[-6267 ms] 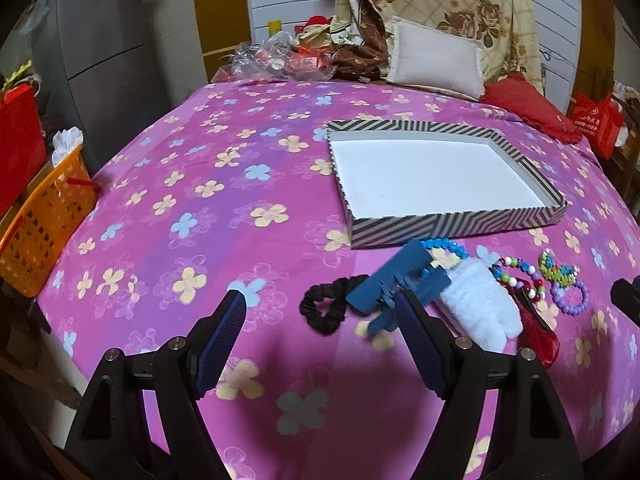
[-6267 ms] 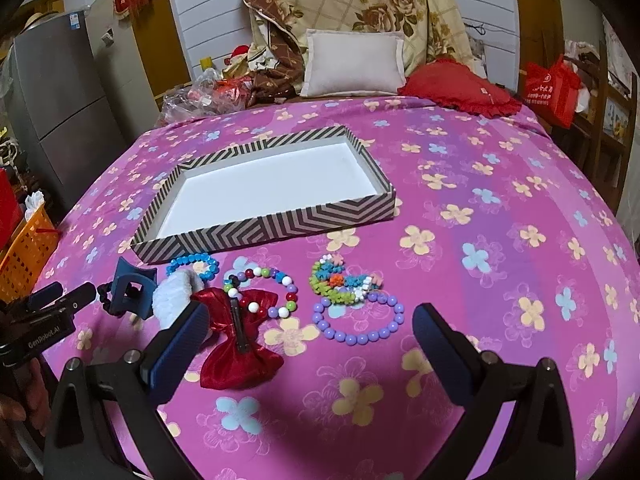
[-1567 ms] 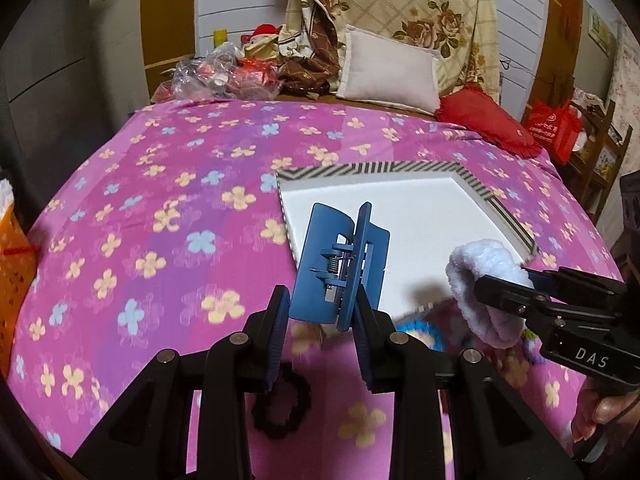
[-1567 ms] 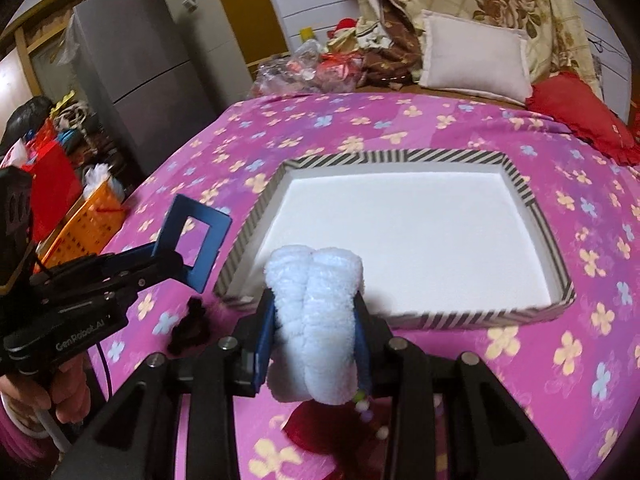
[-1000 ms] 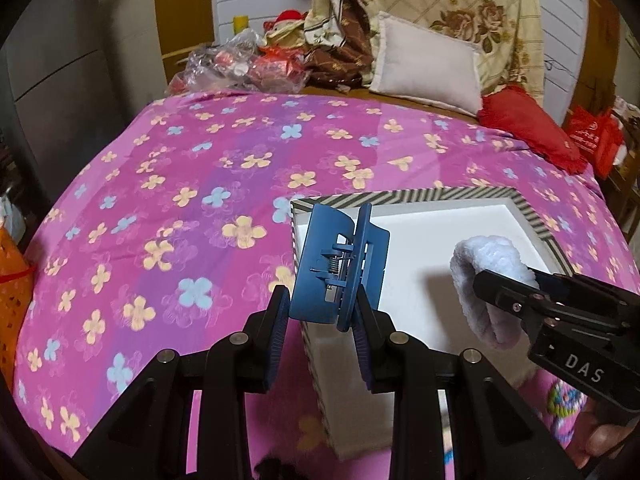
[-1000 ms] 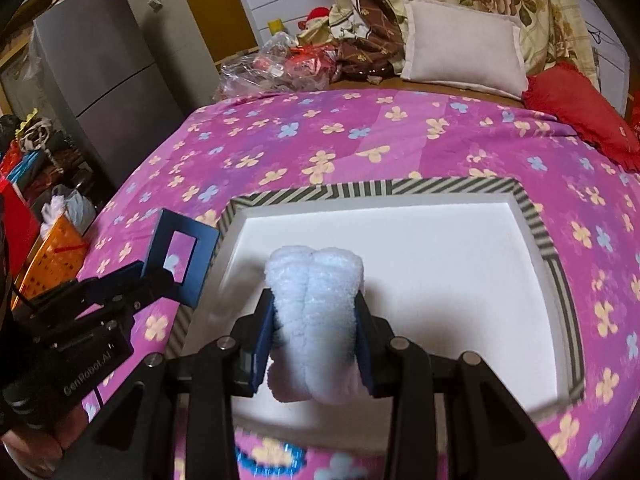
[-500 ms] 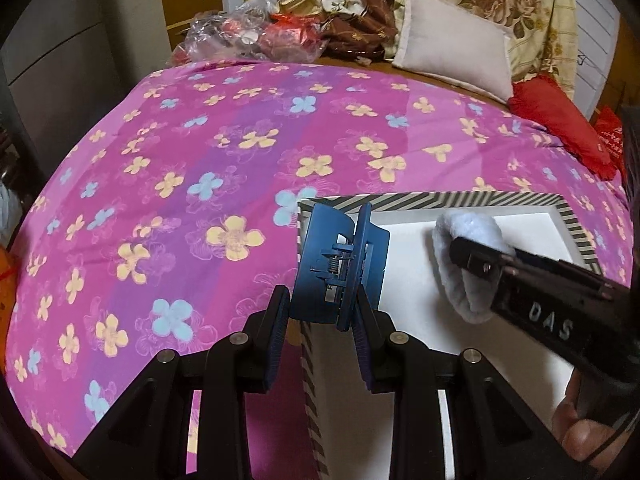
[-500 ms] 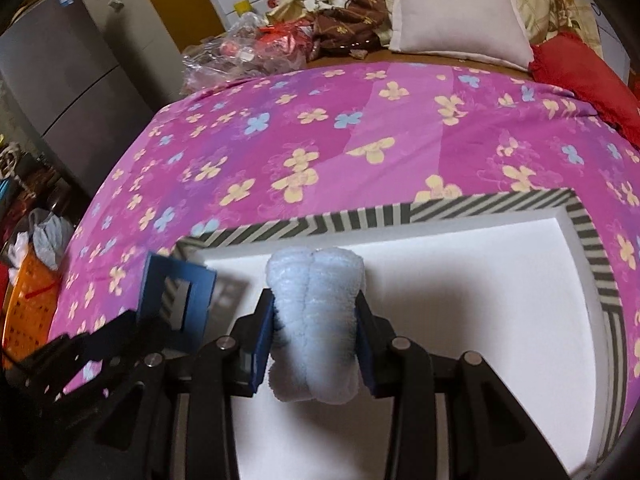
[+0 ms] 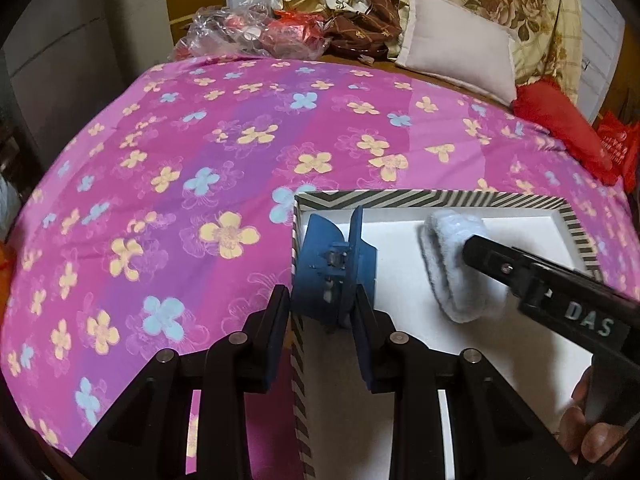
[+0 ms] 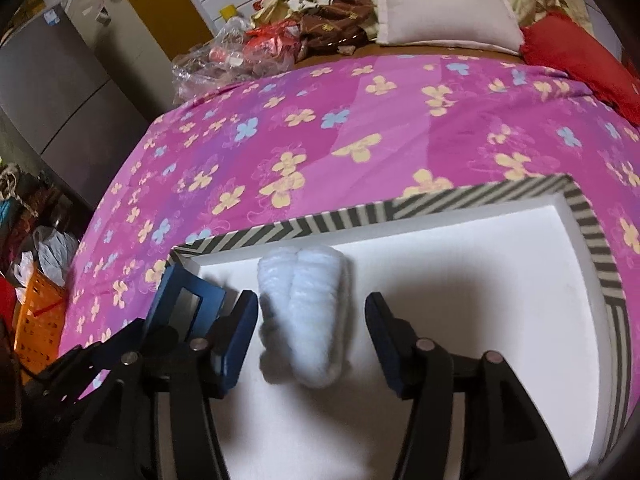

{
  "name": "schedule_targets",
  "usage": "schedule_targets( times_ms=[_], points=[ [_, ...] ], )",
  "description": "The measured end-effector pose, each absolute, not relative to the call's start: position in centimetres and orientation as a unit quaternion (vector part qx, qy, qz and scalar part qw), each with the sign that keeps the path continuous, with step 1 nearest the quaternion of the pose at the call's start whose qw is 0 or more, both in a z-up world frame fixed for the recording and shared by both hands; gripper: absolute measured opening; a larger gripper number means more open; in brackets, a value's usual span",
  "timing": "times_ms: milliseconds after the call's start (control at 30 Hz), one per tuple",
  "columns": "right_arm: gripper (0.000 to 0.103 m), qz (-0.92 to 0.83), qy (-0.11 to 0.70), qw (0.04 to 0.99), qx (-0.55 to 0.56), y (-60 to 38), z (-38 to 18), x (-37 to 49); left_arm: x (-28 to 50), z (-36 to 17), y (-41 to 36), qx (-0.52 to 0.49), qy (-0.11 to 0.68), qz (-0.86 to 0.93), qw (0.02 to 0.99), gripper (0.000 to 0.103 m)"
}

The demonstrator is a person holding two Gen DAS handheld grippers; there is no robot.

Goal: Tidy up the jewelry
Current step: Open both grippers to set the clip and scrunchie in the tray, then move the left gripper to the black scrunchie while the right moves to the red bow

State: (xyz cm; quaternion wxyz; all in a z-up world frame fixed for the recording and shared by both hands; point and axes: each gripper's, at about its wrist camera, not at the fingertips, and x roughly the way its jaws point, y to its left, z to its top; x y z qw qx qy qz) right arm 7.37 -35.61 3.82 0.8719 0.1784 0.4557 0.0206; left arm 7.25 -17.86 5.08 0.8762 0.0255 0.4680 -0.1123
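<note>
A striped tray (image 9: 440, 199) with a white floor sits on the pink flowered bedspread; it also shows in the right wrist view (image 10: 480, 196). My left gripper (image 9: 322, 312) holds a blue hair claw clip (image 9: 334, 264) at the tray's far left corner, the jaws slightly loosened around it. My right gripper (image 10: 306, 320) is open, and the fluffy white scrunchie (image 10: 306, 312) lies on the tray floor between its fingers. The scrunchie (image 9: 456, 264) and right gripper also show in the left wrist view. The clip (image 10: 184, 300) shows left of the right gripper.
Pillows (image 9: 460, 56), a red cushion (image 9: 560, 124) and plastic bags (image 9: 248, 36) lie at the head of the bed. An orange basket (image 10: 36, 324) stands on the floor to the left. The other jewelry is out of view.
Both grippers have moved lower into the tray's far left part. My right gripper has opened and let go of the scrunchie, which now rests on the tray floor.
</note>
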Motion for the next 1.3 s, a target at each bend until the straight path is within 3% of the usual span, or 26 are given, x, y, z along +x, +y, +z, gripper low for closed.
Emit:
schedule_targets(
  times_ms=[167, 233, 700, 1300],
  points=[
    [0.059, 0.027, 0.447, 0.876, 0.182, -36.1, 5.6, 4.5, 6.1, 6.6, -16.4, -0.021, 0.472, -0.138, 0.871, 0.028],
    [0.065, 0.028, 0.437, 0.881, 0.181, -36.2, 6.8, 2.7, 5.4, 7.3, -15.9, -0.024, 0.465, -0.139, 0.874, 0.03],
    [0.071, 0.036, 0.429, 0.89, 0.149, -35.8, 9.1, -10.4, -3.5, 11.3, -8.4, -0.019, 0.434, -0.137, 0.89, 0.031],
    [0.071, 0.047, 0.448, 0.887, 0.101, -32.7, 6.7, -22.4, -12.4, 5.8, -5.6, -0.017, 0.474, -0.149, 0.868, 0.031]
  ],
)
